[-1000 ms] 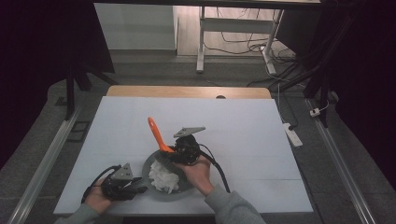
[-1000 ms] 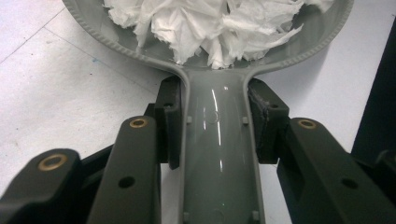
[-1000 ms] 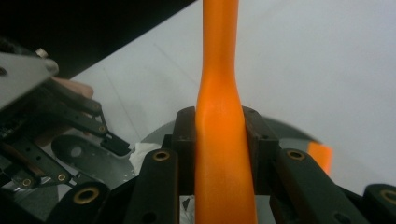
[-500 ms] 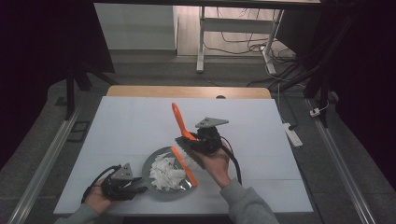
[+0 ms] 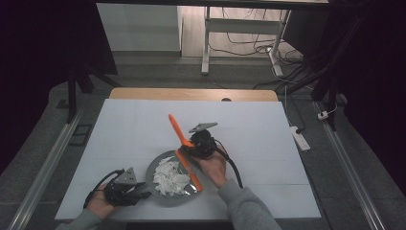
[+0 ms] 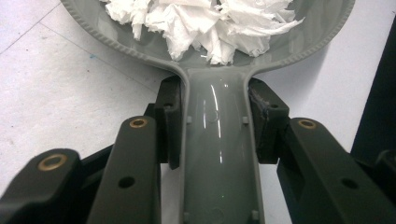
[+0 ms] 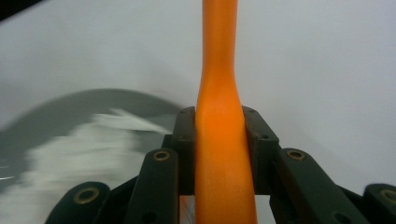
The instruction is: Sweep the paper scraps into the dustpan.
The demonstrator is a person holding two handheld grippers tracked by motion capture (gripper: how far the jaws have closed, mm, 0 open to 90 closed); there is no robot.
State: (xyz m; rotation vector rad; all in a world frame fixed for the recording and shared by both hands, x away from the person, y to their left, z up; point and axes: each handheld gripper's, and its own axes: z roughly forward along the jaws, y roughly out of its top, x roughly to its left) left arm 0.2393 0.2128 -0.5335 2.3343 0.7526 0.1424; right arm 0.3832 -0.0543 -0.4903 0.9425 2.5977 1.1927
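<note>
Grey dustpan: flat on the white table, near its front edge. Contents: torn white paper scraps. Handle clamped narrowly between the jaws of the left gripper, at the dustpan's left. Orange brush: lies slantwise across the dustpan's right rim, handle pointing away over the table; held tight in the right gripper, just beyond the dustpan.
</note>
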